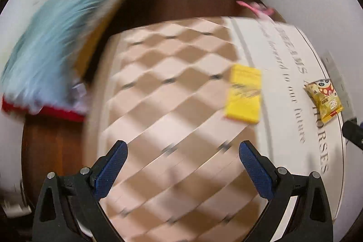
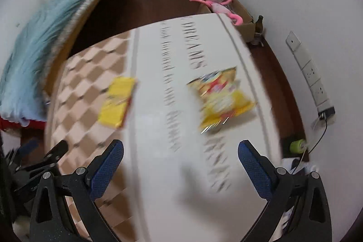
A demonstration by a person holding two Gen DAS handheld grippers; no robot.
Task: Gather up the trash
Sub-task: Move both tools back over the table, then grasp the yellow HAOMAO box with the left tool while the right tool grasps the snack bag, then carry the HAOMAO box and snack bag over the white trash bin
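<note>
Trash here is two pieces lying on a mat with a tan-and-cream checkered half (image 1: 172, 106) and a white half printed with grey lettering. Neither piece is held.

Left gripper (image 1: 183, 149): blue-padded fingers (image 1: 113, 171) spread wide at the bottom of the left wrist frame, nothing between them, only the checkered surface showing in the gap. Beyond the fingertips, right of centre, a flat yellow rectangular packet (image 1: 244, 94) lies across the border between the checks and the white half. Further right, near the frame edge, a small crinkled yellow snack bag with red and white print (image 1: 324, 100) lies on the white half, beside the lettering. The two pieces are well apart. A dark tip of the other tool shows at the right edge, just below the snack bag.

Right gripper (image 2: 180, 149): fingers (image 2: 254, 169) likewise wide apart at the bottom of the right wrist frame, gripping nothing. The snack bag (image 2: 223, 98) lies ahead of the gap, slightly right of centre, motion-blurred. The yellow packet (image 2: 118, 101) lies centre left, at the edge of the checks.

Outward: a pale blue blanket (image 2: 45, 42) on a wooden-framed bed runs along the upper left. Dark brown wooden floor (image 2: 145, 1) surrounds the mat. Upper right, a cardboard box (image 2: 244, 17) holds a pink object (image 2: 217, 6). A white power strip (image 2: 314, 78) sits on the right wall.
</note>
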